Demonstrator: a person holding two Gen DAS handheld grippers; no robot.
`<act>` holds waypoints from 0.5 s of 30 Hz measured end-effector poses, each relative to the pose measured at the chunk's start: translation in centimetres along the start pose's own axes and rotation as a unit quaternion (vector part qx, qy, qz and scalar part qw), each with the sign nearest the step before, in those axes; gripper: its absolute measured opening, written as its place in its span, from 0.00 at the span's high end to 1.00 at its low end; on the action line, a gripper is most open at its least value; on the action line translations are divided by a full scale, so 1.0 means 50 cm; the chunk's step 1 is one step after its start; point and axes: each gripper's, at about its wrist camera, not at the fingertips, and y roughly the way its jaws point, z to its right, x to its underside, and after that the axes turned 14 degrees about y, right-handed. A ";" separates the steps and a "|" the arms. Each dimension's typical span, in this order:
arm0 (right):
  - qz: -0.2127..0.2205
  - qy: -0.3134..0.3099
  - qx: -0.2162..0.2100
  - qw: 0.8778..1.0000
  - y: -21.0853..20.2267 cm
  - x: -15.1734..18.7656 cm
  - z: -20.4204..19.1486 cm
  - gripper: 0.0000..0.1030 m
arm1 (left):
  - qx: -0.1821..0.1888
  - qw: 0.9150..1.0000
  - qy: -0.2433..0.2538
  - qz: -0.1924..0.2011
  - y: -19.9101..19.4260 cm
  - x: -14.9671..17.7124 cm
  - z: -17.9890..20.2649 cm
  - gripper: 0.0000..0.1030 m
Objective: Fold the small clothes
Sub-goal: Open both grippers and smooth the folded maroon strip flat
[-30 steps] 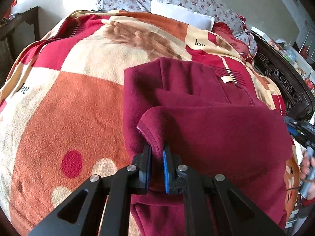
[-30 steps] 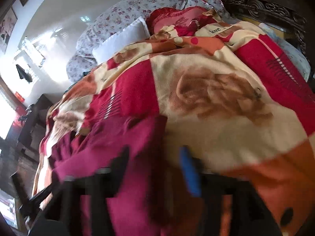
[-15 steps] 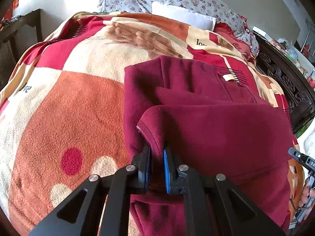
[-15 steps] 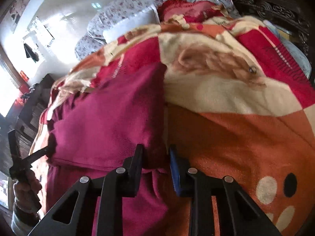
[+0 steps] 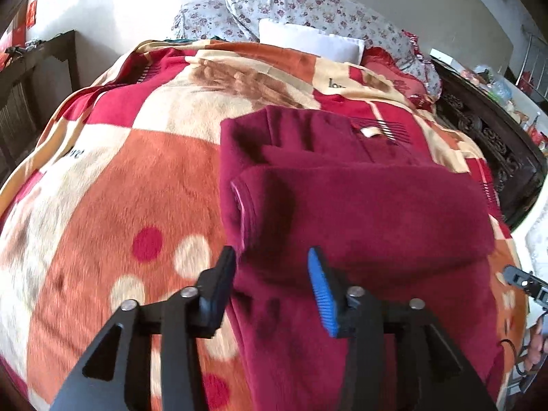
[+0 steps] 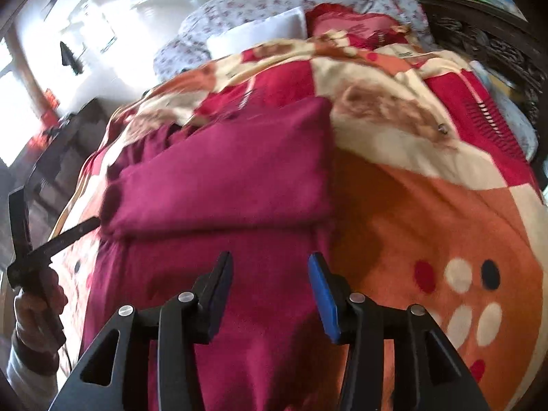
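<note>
A maroon fleece garment (image 5: 359, 212) lies on the patterned blanket, with its near part folded over the far part; a small label (image 5: 370, 132) shows on the far layer. It also shows in the right wrist view (image 6: 226, 178). My left gripper (image 5: 272, 263) is open and empty, just short of the fold's left corner. My right gripper (image 6: 270, 270) is open and empty over the garment's lower layer, near the fold's right corner. The left gripper also shows in the right wrist view (image 6: 51, 243), held in a hand.
The red, orange and cream blanket (image 5: 113, 205) covers the whole bed. Floral pillows (image 5: 308, 13) and a white pillow (image 5: 308, 39) lie at the head. A dark carved wooden bed frame (image 5: 496, 144) runs along the right side. A dark cabinet (image 5: 34, 78) stands at the left.
Both grippers have opened and let go of the garment's folded edge. The fold now rests on the lower layer. Both grippers have drawn back a little.
</note>
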 end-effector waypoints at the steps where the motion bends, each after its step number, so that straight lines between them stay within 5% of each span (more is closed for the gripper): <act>1: -0.015 -0.006 -0.005 1.000 0.000 0.020 -0.003 0.51 | 0.003 1.000 0.003 0.000 -0.012 0.011 0.007 0.54; 8: -0.087 -0.075 0.018 0.993 0.022 0.130 -0.010 0.51 | 0.025 0.999 0.030 -0.019 -0.053 0.090 0.058 0.44; 15: -0.100 -0.133 0.054 0.985 -0.047 0.212 0.022 0.45 | 0.042 0.996 0.056 -0.050 -0.074 0.178 0.108 0.44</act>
